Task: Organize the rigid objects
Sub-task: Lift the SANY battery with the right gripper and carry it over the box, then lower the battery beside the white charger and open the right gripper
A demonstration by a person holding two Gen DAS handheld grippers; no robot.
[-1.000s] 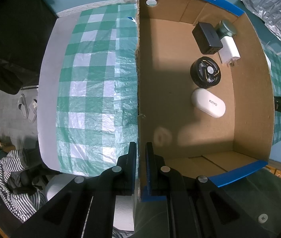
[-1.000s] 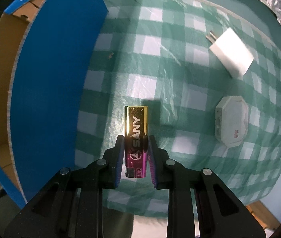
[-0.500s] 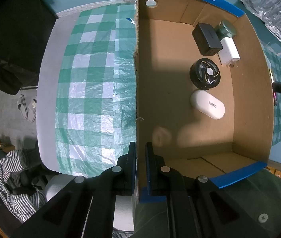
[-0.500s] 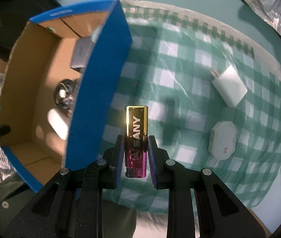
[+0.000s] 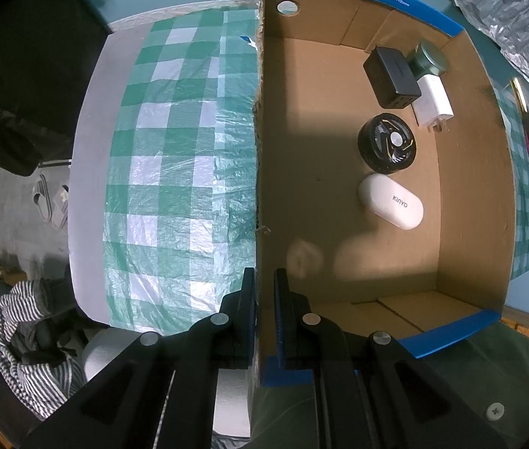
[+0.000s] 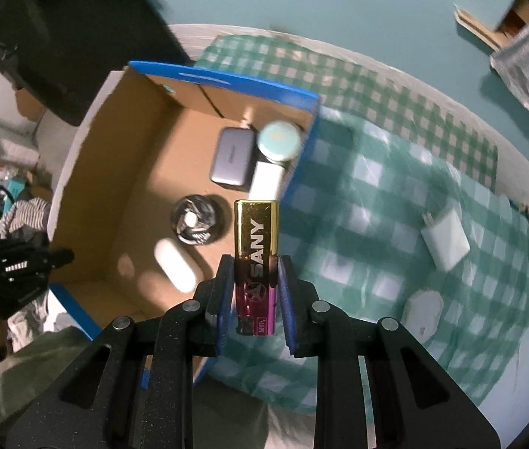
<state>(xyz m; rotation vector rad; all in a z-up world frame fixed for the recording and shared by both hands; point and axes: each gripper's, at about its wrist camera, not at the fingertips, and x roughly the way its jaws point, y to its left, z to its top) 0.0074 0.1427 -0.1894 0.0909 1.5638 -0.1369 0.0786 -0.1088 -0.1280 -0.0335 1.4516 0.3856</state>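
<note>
the right gripper [image 6: 256, 292], clamping a gold-and-magenta sany lighter [image 6: 256, 258], is now rising over the cardboard box [image 6: 88, 172] (drop likely next); the left gripper [image 5: 264, 307] is pinching the box's wall.

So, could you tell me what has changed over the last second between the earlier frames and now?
The right gripper, still shut on the SANY lighter, has lifted from the checked cloth and swung toward the cardboard box. The left gripper stays clamped on the box wall; the box contents are unmoved.

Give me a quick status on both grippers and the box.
Left gripper shut on box wall. Right gripper shut on lighter, above box rim. Nothing blocking.
</note>
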